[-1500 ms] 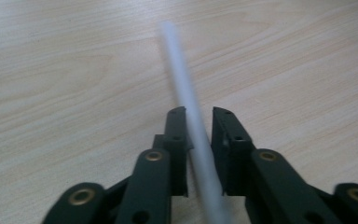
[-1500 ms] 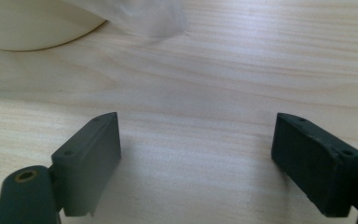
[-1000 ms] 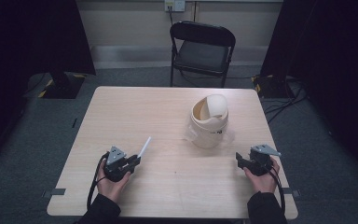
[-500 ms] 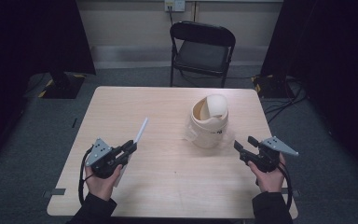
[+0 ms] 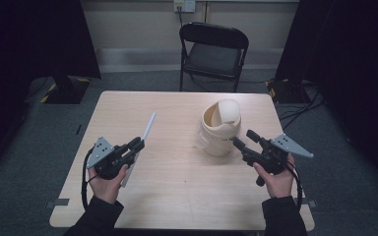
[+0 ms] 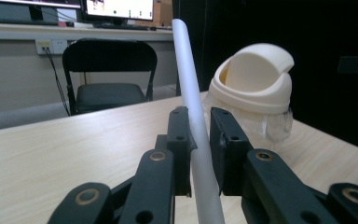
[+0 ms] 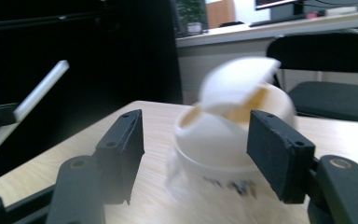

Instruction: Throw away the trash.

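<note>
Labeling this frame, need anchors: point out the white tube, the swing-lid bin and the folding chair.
white tube (image 6: 192, 100), left gripper view, mid-shaft above the jaws clamping it.
swing-lid bin (image 5: 220, 135), high view, cream body below the lid.
folding chair (image 5: 211, 60), high view, black seat pad.

White tube (image 5: 145, 133) gripped, cream swing-lid bin (image 5: 220, 127) upright

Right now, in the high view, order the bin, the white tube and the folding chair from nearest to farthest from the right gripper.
1. Bin: just ahead of the right gripper.
2. White tube: across the table, in the left gripper.
3. Folding chair: beyond the table's far edge.
</note>
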Demonstrator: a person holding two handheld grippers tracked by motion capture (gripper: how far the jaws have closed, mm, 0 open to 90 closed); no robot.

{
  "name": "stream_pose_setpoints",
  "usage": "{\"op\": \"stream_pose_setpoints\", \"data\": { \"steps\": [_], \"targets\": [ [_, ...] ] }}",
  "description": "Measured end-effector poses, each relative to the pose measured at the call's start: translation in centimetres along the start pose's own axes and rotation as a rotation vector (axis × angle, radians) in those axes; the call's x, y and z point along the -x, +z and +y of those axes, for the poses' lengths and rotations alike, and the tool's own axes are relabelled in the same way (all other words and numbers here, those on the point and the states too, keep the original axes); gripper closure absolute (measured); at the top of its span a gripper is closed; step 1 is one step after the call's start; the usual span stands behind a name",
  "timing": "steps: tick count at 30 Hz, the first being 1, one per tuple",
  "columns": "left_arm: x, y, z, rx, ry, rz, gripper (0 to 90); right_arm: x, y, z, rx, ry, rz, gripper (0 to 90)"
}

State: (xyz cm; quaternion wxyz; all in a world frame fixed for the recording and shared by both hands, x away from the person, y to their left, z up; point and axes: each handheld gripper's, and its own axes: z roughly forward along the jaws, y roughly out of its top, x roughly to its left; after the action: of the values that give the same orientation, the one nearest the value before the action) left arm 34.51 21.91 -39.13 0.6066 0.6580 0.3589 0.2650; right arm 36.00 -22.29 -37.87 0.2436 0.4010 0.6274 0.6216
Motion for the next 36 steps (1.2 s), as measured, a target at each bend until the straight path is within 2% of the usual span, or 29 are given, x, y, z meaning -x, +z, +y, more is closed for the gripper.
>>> {"op": "stream_pose_setpoints", "data": {
  "steps": [3,4,5,10,11,12,14,15,16,19,23,24,25,26,27,28,30,33,36],
  "targets": [
    [0.2,0.3,0.4,0.01,0.014,-0.008,78.7,-1.1,0.6,0.9,0.005,-0.013,0.042,37.1],
    [0.4,0.5,0.6,0.022,0.015,-0.012,78.8,-1.6,0.9,1.3,0.017,-0.007,0.069,37.9],
    [0.4,0.5,0.6,0.022,0.015,-0.012,78.7,-1.6,0.9,1.3,0.017,-0.007,0.069,37.9],
    [1.2,1.1,1.2,0.058,0.035,-0.055,78.8,-3.1,2.4,2.7,0.023,-0.017,0.127,41.2],
    [1.2,1.1,1.2,0.058,0.035,-0.055,78.8,-3.1,2.4,2.7,0.023,-0.017,0.127,41.2],
    [1.4,1.2,1.2,0.067,0.022,-0.06,78.8,-3.6,3.1,3.1,0.022,-0.018,0.147,44.2],
    [1.9,1.2,1.2,0.07,0.031,-0.079,78.8,-4.2,3.8,3.4,0.032,-0.003,0.176,45.1],
    [1.9,1.2,1.2,0.07,0.031,-0.079,78.8,-4.2,3.8,3.4,0.032,-0.003,0.176,45.1],
    [2.0,1.2,1.3,0.073,0.034,-0.081,78.8,-4.7,4.5,3.5,0.032,0.015,0.2,45.1],
    [2.3,1.0,1.4,0.083,0.042,-0.094,78.8,-5.1,5.2,3.5,0.029,0.005,0.196,45.4],
    [2.7,1.1,1.5,0.092,0.043,-0.106,78.8,-5.8,6.3,3.7,0.038,0.031,0.231,47.1],
    [2.9,1.2,1.5,0.089,0.044,-0.111,78.8,-6.2,6.9,3.7,0.043,0.061,0.272,47.2],
    [2.9,1.3,1.4,0.085,0.053,-0.117,78.8,-6.2,6.9,3.7,0.043,0.061,0.272,47.2],
    [3.3,1.6,1.4,0.078,0.064,-0.131,78.8,-6.7,7.3,3.7,0.041,0.078,0.303,48.5],
    [3.3,1.6,1.4,0.078,0.064,-0.131,78.8,-6.7,7.3,3.7,0.041,0.078,0.303,48.5],
    [3.7,1.9,1.4,0.075,0.069,-0.145,78.8,-7.2,7.6,3.8,0.04,0.092,0.333,49.8],
    [4.0,2.1,1.4,0.082,0.067,-0.152,78.8,-7.3,7.8,3.8,0.04,0.097,0.344,50.0],
    [5.1,2.4,1.7,0.098,0.098,-0.172,78.9,-7.9,8.5,3.7,0.023,0.127,0.382,53.4],
    [5.6,2.6,2.0,0.099,0.114,-0.18,78.9,-8.1,8.8,3.6,0.016,0.133,0.391,54.3]
  ]
}}
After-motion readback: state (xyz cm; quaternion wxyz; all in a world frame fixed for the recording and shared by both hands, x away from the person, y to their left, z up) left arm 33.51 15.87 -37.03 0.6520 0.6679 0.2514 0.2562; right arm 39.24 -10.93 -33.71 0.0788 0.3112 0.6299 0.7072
